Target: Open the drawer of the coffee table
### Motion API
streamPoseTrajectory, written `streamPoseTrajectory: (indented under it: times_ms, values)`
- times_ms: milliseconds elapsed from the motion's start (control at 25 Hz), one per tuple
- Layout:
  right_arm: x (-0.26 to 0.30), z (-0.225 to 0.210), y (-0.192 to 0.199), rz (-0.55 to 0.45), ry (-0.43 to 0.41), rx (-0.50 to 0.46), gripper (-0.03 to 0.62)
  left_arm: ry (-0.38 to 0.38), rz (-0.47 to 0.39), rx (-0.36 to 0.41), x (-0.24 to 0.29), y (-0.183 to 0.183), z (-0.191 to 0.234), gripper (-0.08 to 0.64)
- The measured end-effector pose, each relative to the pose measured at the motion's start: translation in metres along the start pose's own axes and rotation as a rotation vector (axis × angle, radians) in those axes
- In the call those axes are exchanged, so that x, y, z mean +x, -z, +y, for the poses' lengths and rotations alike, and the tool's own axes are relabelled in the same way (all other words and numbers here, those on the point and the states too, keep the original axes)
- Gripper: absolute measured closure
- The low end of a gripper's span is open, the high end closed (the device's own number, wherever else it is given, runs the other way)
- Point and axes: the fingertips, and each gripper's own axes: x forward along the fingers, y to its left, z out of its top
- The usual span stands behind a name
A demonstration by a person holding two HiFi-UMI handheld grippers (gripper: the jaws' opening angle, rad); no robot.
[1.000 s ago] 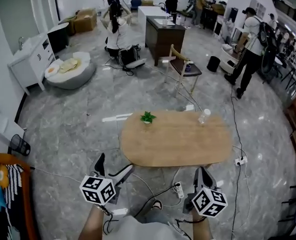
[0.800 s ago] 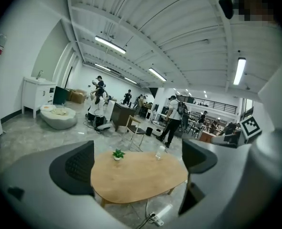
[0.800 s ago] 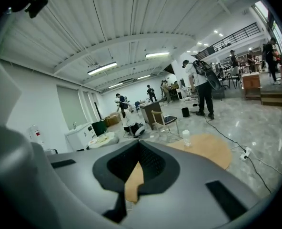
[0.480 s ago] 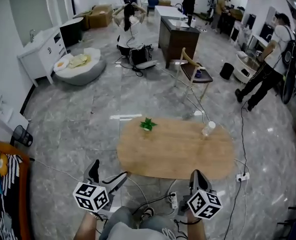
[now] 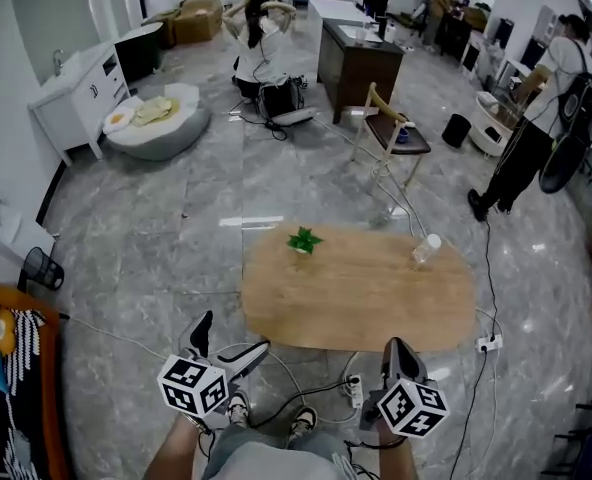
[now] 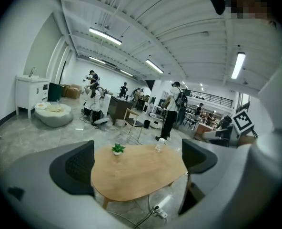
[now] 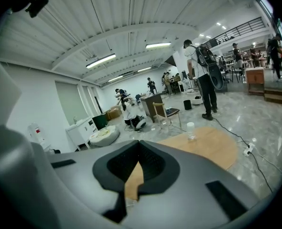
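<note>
The coffee table (image 5: 361, 293) is a low oval with a wooden top, standing just ahead of both grippers. A small green plant (image 5: 302, 239) and a clear bottle (image 5: 425, 249) stand on it. No drawer shows in any view. My left gripper (image 5: 227, 336) hangs open over the floor, short of the table's near left edge. In the left gripper view the table (image 6: 136, 173) lies between its wide-apart pads (image 6: 78, 168). My right gripper (image 5: 400, 350) is shut and empty near the table's front edge. In the right gripper view the table (image 7: 210, 144) and bottle (image 7: 191, 130) lie beyond it.
Cables and a power strip (image 5: 354, 389) lie on the floor between the grippers and the table; another strip (image 5: 489, 343) lies at its right end. Beyond stand a chair (image 5: 391, 138), a dark desk (image 5: 354, 63) and a person (image 5: 526, 143). A wire bin (image 5: 41, 266) is at the left.
The view has shifted a little and the person's shoes now show at the bottom. The standing person at the right has walked. Both grippers keep their states and places.
</note>
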Motion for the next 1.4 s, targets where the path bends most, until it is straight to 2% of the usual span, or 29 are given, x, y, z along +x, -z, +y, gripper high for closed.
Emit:
streamPoseTrajectory:
  times_ms: [120,320,560,640,760,880,1080,1240,1400]
  values:
    - [0.002,0.008,0.008,0.005,0.02,0.01,0.592,0.034,0.023,0.017,0.0,0.002,0.005,0.006]
    - [0.014,0.019,0.029,0.033,0.042,0.003,0.592,0.082,0.082,0.03,0.007,0.026,0.024,0.006]
    - [0.034,0.026,0.08,0.088,0.058,-0.023,0.592,0.173,0.168,0.069,0.017,0.079,0.04,0.006]
    - [0.05,0.025,0.101,0.104,0.077,-0.063,0.592,0.214,0.184,0.085,0.027,0.097,0.047,0.006]
    - [0.066,0.017,0.137,0.14,0.117,-0.153,0.592,0.286,0.21,0.161,0.039,0.131,0.05,0.006]
    - [0.075,0.011,0.176,0.186,0.127,-0.149,0.592,0.341,0.226,0.245,0.042,0.164,0.054,0.006]
    - [0.098,-0.001,0.229,0.249,0.147,-0.142,0.592,0.388,0.241,0.208,0.066,0.229,0.081,0.006]
    - [0.125,-0.006,0.269,0.265,0.15,-0.121,0.592,0.397,0.237,0.252,0.096,0.282,0.114,0.007]
    - [0.136,-0.015,0.298,0.255,0.175,-0.117,0.592,0.441,0.232,0.276,0.122,0.336,0.123,0.007]
